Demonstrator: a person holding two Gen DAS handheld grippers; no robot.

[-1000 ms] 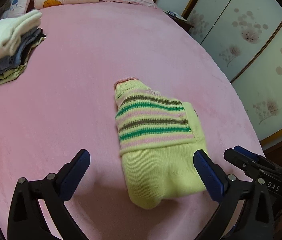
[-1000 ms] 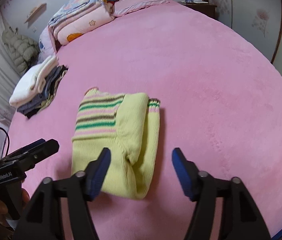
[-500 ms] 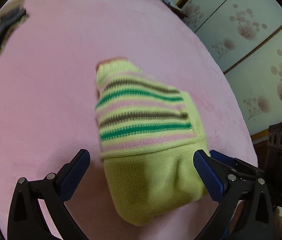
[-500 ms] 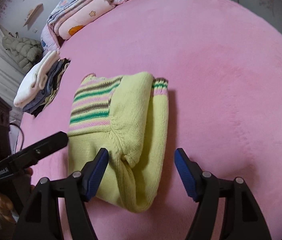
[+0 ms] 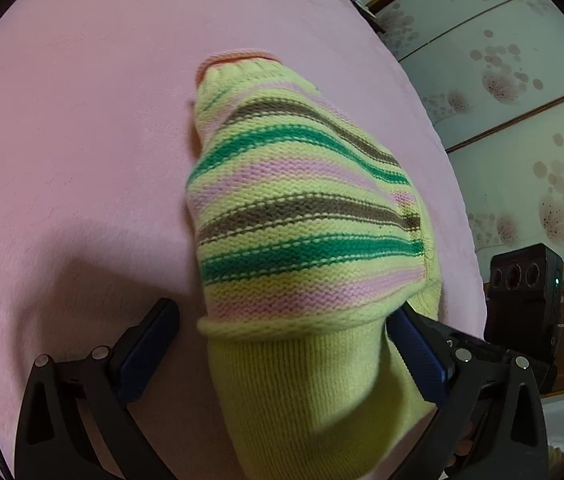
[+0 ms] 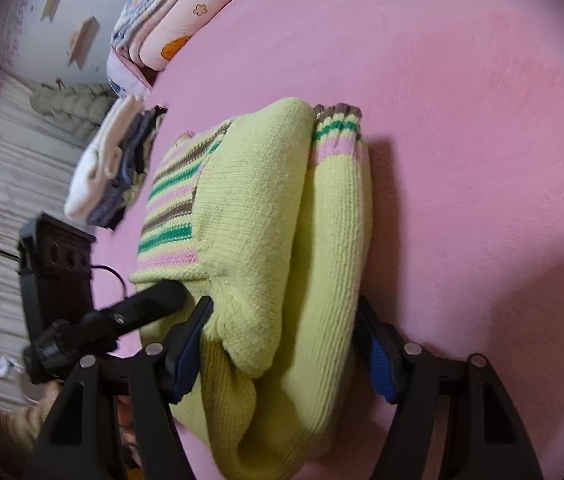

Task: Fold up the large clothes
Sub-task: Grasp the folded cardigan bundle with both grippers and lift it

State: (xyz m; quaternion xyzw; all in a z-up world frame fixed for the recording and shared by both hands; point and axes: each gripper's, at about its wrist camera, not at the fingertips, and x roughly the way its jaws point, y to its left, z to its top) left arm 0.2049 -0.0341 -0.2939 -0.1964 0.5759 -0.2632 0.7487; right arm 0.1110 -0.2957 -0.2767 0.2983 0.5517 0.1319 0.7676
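Note:
A folded yellow-green knit sweater [image 5: 302,216] with green, brown and pink stripes lies on the pink bed [image 5: 81,120]. Its near plain end lies between the fingers of my left gripper [image 5: 282,356], whose jaws stand open and wider than the cloth. In the right wrist view the sweater [image 6: 265,216] shows its folded sleeve with a striped cuff [image 6: 338,128]. My right gripper [image 6: 282,344] is open, its blue pads on both sides of the sweater's near end. The left gripper's finger [image 6: 149,304] touches the sweater's left edge there.
A stack of folded clothes [image 6: 113,164] sits at the bed's left edge. Folded quilts and pillows [image 6: 169,28] lie at the head of the bed. Sliding wardrobe doors [image 5: 522,80] stand to the right of the bed. The right gripper's camera block [image 5: 526,292] shows beside the bed edge.
Both grippers have moved forward onto the sweater, so its near end now lies between each pair of open fingers. The sweater fills much more of both views.

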